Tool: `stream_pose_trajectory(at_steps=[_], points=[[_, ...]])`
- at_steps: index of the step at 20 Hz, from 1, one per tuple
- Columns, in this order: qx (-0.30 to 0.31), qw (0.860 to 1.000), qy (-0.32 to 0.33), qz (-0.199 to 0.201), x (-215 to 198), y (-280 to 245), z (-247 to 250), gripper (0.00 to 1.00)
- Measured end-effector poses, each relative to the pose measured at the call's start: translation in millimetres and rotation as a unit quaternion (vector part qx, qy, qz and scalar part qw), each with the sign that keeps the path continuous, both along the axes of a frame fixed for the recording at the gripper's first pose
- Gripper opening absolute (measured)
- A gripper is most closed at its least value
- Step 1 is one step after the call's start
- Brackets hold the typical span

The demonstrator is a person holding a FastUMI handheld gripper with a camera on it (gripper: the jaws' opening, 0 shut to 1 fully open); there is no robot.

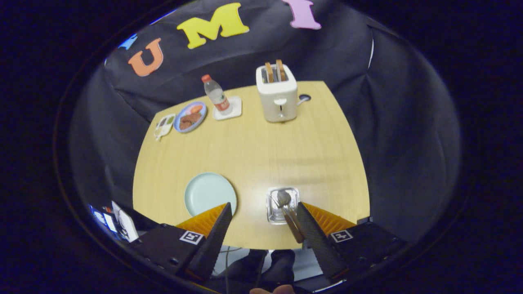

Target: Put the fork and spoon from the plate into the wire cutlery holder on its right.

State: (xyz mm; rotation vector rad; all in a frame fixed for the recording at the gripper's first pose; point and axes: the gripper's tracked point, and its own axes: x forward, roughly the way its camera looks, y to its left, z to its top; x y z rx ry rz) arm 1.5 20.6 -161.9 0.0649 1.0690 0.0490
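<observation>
Hand-held gripper (263, 212) is held high above the near edge of the table (261, 143), fingers spread wide, nothing between them.

Plate (210, 193), pale green, is seen just ahead of the left finger; its visible surface is bare, the near rim being partly covered by that fingertip.

Wire cutlery holder (282, 204) stands just ahead of the right finger, to the plate's right. Cutlery is seen leaning in it: 1 spoon (283, 198) bowl is made out at the top, and brownish handles run down toward the right fingertip. Whether the fork is among them cannot be told; the pieces overlap and are too small. By the bare plate, the task is judged done or nearly so.

Well beyond the fingers: a toaster (278, 96) with 2 slices, a water bottle (216, 96) on a white coaster, a blue plate of food (190, 116).

Risks noted:
- The handles jut out of the holder toward the right finger. If the hand-held gripper were swung rightward or lowered, the handles could be clipped and the light holder tipped over.
- The holder sits near the table's near edge; a nudge toward that edge could send it off.
- The cutlery leans to 1 side, so the holder may be top-heavy and be upset by a small knock.
- The plate could be dragged if the left finger were dropped onto its rim.
</observation>
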Motion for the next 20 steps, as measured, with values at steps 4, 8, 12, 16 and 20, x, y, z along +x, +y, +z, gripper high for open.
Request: stream_pose_trajectory(at_steps=[4, 8, 12, 16, 20], points=[[-0.012, 0.992, -0.129, 0.005, -3.4, 10.2, 43.9, 0.97], [-0.014, 0.974, -0.227, 0.002, -7.4, 26.8, 73.2, 0.97], [-0.029, 0.964, -0.265, -0.013, -11.2, 23.6, 83.0, 0.97], [-0.016, 0.950, -0.309, -0.032, -12.0, 25.1, 110.6, 0.97], [-0.011, 0.927, -0.372, -0.038, -9.3, 20.8, 154.3, 0.97]])
